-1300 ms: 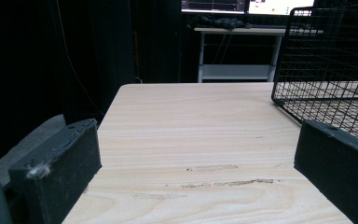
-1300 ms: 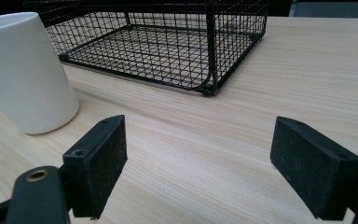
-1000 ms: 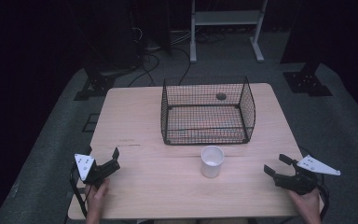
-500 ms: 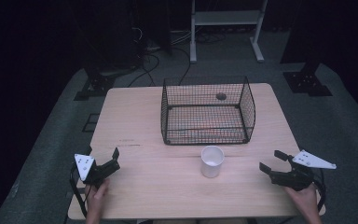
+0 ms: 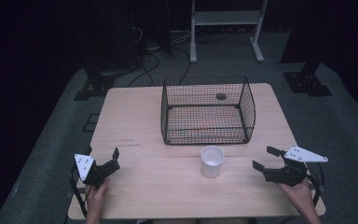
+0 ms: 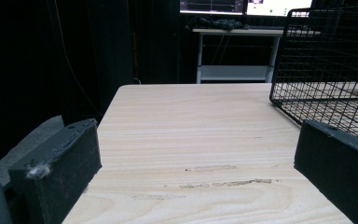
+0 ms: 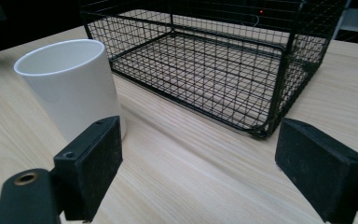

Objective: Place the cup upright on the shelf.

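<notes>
My right hand-held gripper has just been opening its jaws, and now they stand wide with nothing between them. It has also slid a bit closer to the cup than it was a moment ago. I think that means I am getting ready to grab the cup. My left hand-held gripper sits near the left edge of the desk, where it was before, with its jaws wide and nothing in them. The cup is white and stands upright on the desk, between my two hands but nearer the right one. From my right hand-held gripper's view, the cup is off to the left of the gap in my jaws, so I still need to swing over to line up. Just behind the cup is the black wire basket. It looks empty, so maybe the cup goes in there.
</notes>
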